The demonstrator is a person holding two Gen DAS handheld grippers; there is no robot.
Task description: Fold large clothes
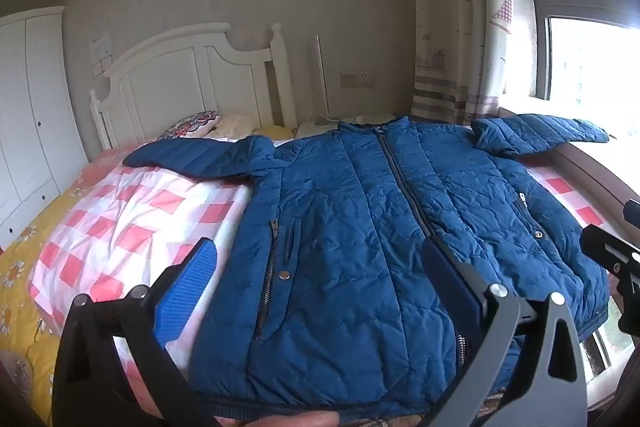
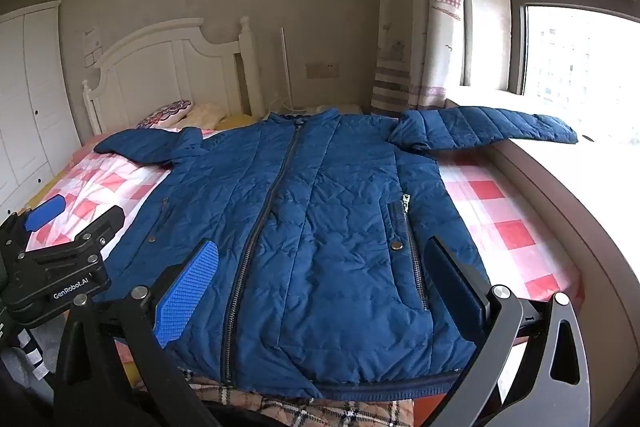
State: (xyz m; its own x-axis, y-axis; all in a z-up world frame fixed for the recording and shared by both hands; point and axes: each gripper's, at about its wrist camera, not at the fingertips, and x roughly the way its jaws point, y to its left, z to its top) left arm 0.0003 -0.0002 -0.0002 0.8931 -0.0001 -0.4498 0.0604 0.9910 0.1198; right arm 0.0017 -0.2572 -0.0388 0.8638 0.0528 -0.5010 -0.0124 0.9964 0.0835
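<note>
Blue quilted jacket (image 1: 360,227) lies flat, front up, zipped, on the pink-and-white checked bedspread (image 1: 132,219), collar toward the white headboard (image 1: 180,75). We see both sleeves spread out sideways, the right one reaching onto the windowsill (image 2: 560,211). Left gripper (image 1: 320,291) hovers above the hem, fingers spread wide, nothing between them. Right gripper (image 2: 324,287) likewise above the hem, wide apart, holding nothing. A plaid cloth (image 2: 320,407) peeks out under the hem.

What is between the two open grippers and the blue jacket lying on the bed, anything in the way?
Nothing visible. The blue jacket lies spread flat, zipped, on the checked bedspread, with the left gripper and right gripper open just above its hem.
</note>
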